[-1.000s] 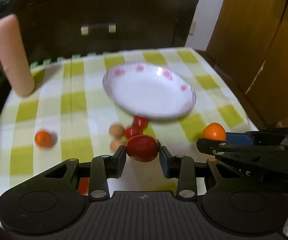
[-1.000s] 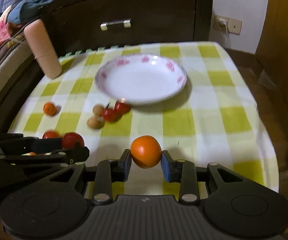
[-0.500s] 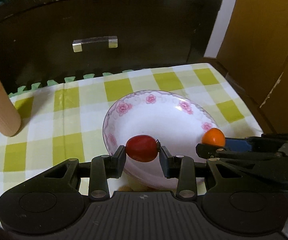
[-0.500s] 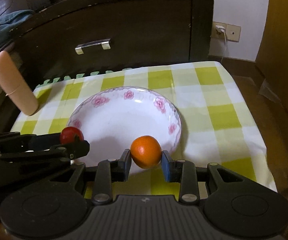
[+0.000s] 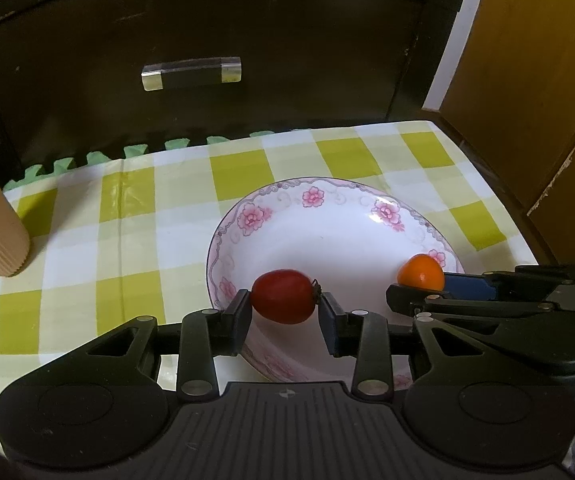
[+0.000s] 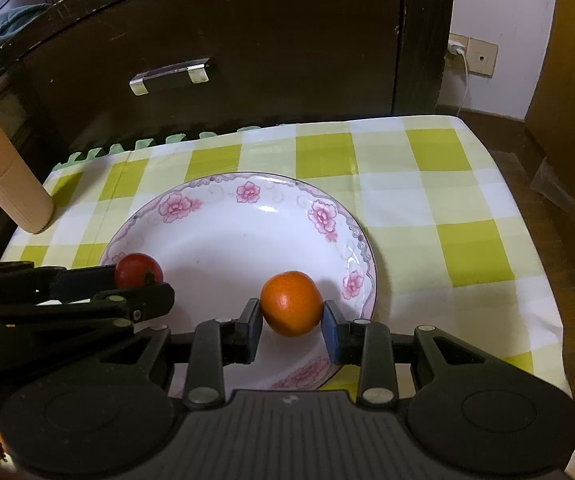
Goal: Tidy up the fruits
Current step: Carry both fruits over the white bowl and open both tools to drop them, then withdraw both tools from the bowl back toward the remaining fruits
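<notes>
Placement is the step in hand, and the flowered plate (image 6: pixel 223 208) serves as landmark for everything. Well off its left rim a ribbed beige cylinder (image 6: pixel 7 176) stands tilted on the checked tablecloth (image 6: pixel 427 184); keep clear of it. Over the plate's near-left part the left gripper (image 5: pixel 285 312) is clenched on a red tomato (image 5: pixel 283 295), its stem end against the right pad. Over the near-right part, just inside the rim, the right gripper (image 6: pixel 291 318) grasps an orange (image 6: pixel 291 303).

Whether either fruit touches the plate's surface I cannot tell. Judging from that, lower each until it rests on the white floor, then ease the fingers apart slowly so neither fruit rolls. The orange sits close to the rim, so nudging it toward the plate's centre before letting go seems wise. Release one at a time to avoid knocking them together.
</notes>
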`<state>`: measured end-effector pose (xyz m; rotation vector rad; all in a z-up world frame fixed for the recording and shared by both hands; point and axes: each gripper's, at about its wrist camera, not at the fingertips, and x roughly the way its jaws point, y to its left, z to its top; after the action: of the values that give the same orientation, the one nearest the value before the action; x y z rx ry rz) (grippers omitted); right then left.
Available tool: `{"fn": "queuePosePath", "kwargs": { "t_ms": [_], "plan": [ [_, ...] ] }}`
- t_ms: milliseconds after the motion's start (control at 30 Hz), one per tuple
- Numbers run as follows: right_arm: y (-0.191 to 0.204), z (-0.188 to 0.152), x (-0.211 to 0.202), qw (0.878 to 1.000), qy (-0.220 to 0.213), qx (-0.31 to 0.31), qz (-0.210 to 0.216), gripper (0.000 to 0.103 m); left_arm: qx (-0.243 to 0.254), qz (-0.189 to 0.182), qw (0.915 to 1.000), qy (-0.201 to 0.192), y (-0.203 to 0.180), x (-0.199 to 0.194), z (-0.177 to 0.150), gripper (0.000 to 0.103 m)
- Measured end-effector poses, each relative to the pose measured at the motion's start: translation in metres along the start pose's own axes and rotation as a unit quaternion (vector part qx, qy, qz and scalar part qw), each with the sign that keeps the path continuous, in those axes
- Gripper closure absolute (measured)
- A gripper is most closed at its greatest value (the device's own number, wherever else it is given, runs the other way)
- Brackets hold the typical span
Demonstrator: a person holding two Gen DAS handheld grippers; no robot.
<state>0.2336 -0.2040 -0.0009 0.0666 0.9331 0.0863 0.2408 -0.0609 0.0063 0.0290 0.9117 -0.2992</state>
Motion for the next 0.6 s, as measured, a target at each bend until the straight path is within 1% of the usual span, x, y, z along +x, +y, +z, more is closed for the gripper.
{"fn": "queuePosePath", "kwargs": {
  "t_ms": [167, 400, 500, 600],
  "plan": [
    [0.001, 0.000, 0.000, 1.000, -0.003, 0.000, -0.002, 0.072, 0.003, 0.004, 1.0000, -0.006, -0.001, -0.002, 0.000, 0.051],
    [-0.003, 0.002, -0.007, 1.000, -0.014, 0.010, -0.004, 0.071, 0.003, 0.001, 0.9999, -0.011, -0.001, -0.007, -0.001, 0.049],
    [-0.002, 0.002, -0.009, 1.000, -0.014, 0.010, -0.004, 0.071, 0.002, 0.001, 0.9999, -0.013, 0.000, -0.011, -0.002, 0.046],
    [-0.001, 0.002, -0.014, 1.000, -0.019, 0.011, -0.003, 0.071, 0.002, 0.007, 0.9998, -0.016, 0.000, -0.016, -0.003, 0.040]
  ]
}}
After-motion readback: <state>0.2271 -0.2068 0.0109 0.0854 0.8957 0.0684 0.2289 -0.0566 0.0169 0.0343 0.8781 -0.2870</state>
